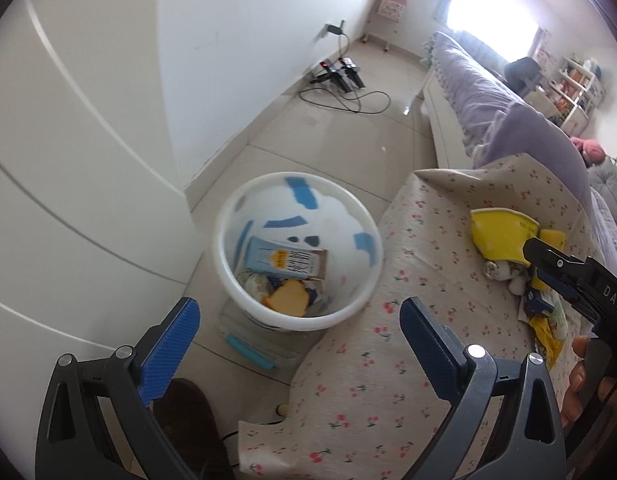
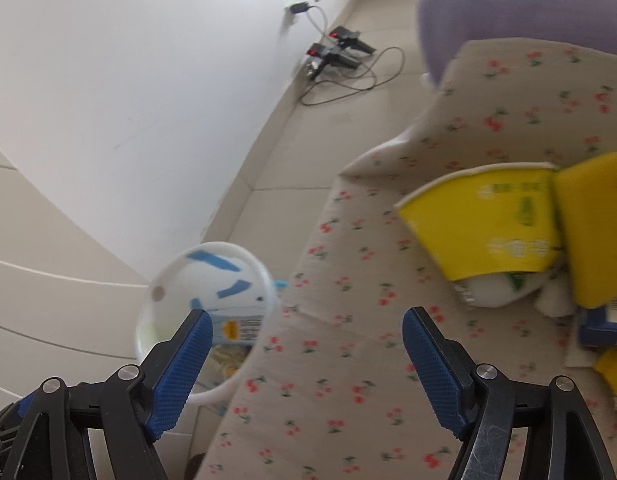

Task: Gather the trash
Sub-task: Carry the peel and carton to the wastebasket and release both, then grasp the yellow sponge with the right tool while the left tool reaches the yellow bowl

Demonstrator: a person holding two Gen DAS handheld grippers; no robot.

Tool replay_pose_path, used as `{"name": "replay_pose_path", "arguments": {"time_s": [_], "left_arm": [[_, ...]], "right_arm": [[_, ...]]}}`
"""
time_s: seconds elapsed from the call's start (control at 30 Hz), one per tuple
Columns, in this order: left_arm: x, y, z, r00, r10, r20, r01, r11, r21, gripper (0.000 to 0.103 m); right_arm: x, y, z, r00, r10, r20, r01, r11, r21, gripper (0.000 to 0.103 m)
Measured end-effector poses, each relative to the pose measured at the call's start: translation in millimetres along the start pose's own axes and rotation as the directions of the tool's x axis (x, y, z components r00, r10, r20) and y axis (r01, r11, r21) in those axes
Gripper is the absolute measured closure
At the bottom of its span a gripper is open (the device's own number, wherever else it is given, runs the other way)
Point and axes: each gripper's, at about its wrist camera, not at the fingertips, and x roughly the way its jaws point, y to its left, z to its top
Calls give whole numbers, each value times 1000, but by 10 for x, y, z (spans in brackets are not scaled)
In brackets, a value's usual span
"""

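Both grippers, left [image 1: 298,322] and right [image 2: 306,332], fingers wide apart, empty. Bin [image 1: 228,216] sits beside the surface [image 1: 388,360] for easy drops. Yellow cup [image 2: 480,224] not yet collected.

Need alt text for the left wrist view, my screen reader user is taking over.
A white bin on the tiled floor holds a blue carton and other scraps, beside a cherry-print cloth with yellow trash on it. The left gripper is open and empty; the right gripper enters at the right edge.
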Motion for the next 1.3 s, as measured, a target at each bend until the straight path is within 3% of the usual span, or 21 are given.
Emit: {"name": "replay_pose_path", "arguments": {"time_s": [0.23, 0.37, 0.57, 0.67, 0.83, 0.97, 1.03, 1.07, 1.3], "left_arm": [[-93, -290, 66, 997, -75, 31, 74, 997, 33, 0], [-121, -486, 127, 994, -84, 65, 79, 995, 68, 0], [7, -784, 193, 988, -135, 78, 130, 989, 75, 0], [131, -950, 220, 988, -140, 58, 135, 987, 92, 0], [378, -1142, 277, 990, -144, 9, 142, 986, 83, 0], [568, -1300, 305, 979, -198, -56, 202, 977, 72, 0], [635, -1408, 283, 975, -213, -69, 219, 972, 82, 0], [672, -1474, 269, 973, -216, -78, 223, 971, 88, 0], [834, -1790, 249, 973, -211, -92, 219, 972, 89, 0]], "right_arm": [[-201, -293, 18, 999, -50, 19, 50, 998, 27, 20], [-266, -501, 61, 992, -120, 45, 118, 992, 43, 20], [-352, -814, 178, 955, -281, 95, 277, 959, 59, 21], [-337, -930, 222, 941, -321, 103, 318, 947, 46, 21], [-200, -1138, 276, 935, -349, 63, 347, 937, 41, 21], [-67, -1262, 310, 934, -356, 36, 354, 934, 39, 21], [1, -1332, 327, 940, -342, 23, 340, 939, 42, 26], [15, -1359, 332, 943, -332, 20, 331, 943, 46, 40], [-245, -1526, 366, 963, -265, 54, 255, 957, 140, 47]]}}
